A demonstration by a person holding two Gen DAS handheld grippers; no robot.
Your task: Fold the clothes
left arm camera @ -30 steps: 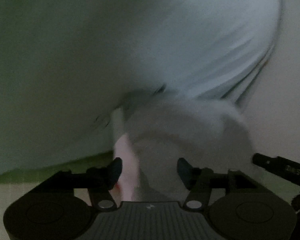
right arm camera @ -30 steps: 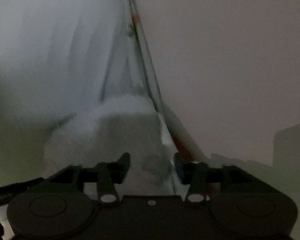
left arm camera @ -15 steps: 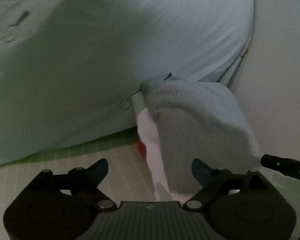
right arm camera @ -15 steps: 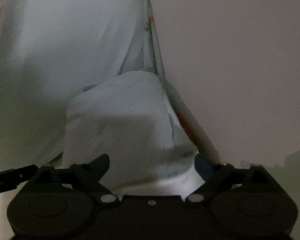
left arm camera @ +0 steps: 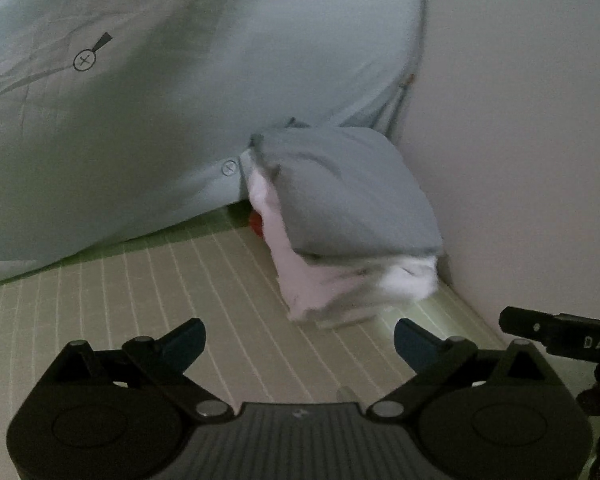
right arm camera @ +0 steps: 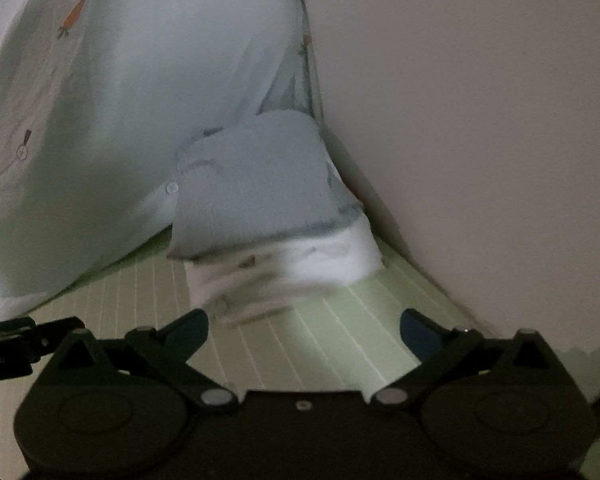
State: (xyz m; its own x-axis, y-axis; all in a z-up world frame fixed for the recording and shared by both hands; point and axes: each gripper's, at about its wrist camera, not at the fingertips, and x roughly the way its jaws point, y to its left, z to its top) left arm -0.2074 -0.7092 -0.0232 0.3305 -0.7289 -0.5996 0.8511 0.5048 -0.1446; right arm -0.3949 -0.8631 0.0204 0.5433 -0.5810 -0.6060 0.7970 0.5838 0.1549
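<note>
A stack of folded clothes [left arm camera: 352, 224] lies on the green striped mat [left arm camera: 180, 300], with a grey-blue garment on top and white garments beneath. It also shows in the right wrist view [right arm camera: 268, 216]. A small red item [left arm camera: 256, 222] peeks out behind the stack's left side. My left gripper [left arm camera: 298, 340] is open and empty, a short way in front of the stack. My right gripper [right arm camera: 304, 330] is open and empty, also just in front of the stack.
A large pale blue quilt [left arm camera: 160, 100] with small prints is heaped behind and left of the stack; it also shows in the right wrist view [right arm camera: 120, 120]. A plain wall [left arm camera: 520, 140] stands close on the right. The other gripper's edge [left arm camera: 560, 336] shows at right.
Both grippers opened, let go of the folded stack, and drew back from it. The stack now rests on the mat against the quilt.
</note>
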